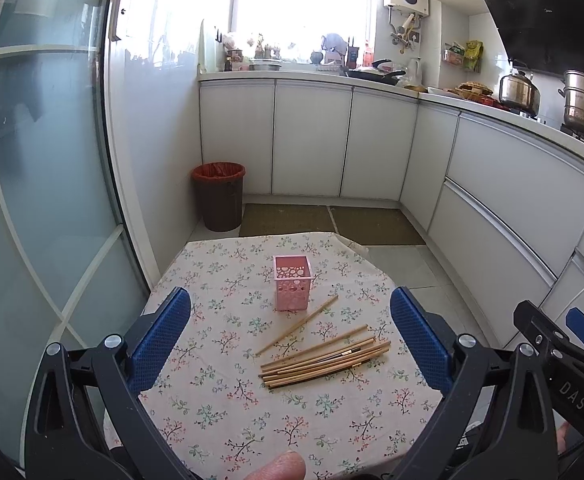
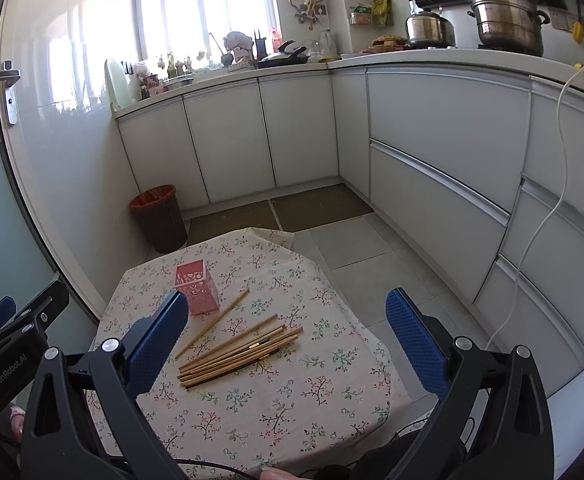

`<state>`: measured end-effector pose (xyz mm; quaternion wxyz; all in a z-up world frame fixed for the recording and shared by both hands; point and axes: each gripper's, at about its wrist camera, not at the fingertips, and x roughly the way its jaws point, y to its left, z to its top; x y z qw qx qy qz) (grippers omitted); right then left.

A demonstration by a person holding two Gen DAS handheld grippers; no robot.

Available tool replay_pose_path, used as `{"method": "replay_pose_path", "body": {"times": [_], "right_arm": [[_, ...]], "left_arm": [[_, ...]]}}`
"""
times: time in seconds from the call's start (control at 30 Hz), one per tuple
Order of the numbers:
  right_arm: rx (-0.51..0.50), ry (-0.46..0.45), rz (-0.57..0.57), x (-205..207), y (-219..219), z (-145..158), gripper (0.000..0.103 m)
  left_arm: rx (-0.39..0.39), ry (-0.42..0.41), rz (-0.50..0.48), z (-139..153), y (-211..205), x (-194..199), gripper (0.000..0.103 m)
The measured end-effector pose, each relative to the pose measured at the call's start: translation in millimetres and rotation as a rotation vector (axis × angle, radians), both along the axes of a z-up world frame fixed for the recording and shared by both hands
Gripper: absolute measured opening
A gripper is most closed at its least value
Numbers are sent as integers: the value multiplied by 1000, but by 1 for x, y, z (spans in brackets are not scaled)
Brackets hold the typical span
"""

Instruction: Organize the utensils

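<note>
Left gripper (image 1: 290, 312) and right gripper (image 2: 287, 312), fingers spread wide, empty, above floral tablecloth (image 1: 228, 408). Wooden chopsticks (image 1: 323, 360) loosely piled near upright pink holder (image 1: 292, 288).

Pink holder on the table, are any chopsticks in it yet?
No, the pink holder looks empty, and the chopsticks all lie on the tablecloth beside it.

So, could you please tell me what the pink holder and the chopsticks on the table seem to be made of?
The pink holder looks like moulded plastic: uniform pastel colour, thin walls pierced by round holes, a slight sheen. The chopsticks look like bamboo or light wood: matt tan and slender, though one or two seem darker with a pale band, so those may be lacquered. The table covering looks like printed floral cloth.
</note>
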<state>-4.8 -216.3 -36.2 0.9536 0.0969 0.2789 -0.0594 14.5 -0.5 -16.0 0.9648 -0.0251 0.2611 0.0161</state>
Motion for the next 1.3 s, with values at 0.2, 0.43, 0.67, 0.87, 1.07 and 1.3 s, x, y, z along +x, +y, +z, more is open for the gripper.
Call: {"method": "replay_pose_path", "body": {"times": [0.2,0.43,0.67,0.87,1.07,1.3], "right_arm": [[2,1,0,0,0,-1,96],[4,0,1,-1,0,-2,96],[5,2,2,-2,2,-3,96],[8,5,2,-2,2,-4,96],[44,39,10,7,-3,-15,96],[348,269,81,52,-38,-75,96]], "left_arm": [[-2,2,0,0,1,0,96],[0,8,-2,-3,0,-1,96],[-1,11,-1,-4,1,-2,96],[-6,26,0,-3,2,0,96],[-14,90,-3,-12,3,18,96],[-127,407,-53,-65,25,101,96]]}}
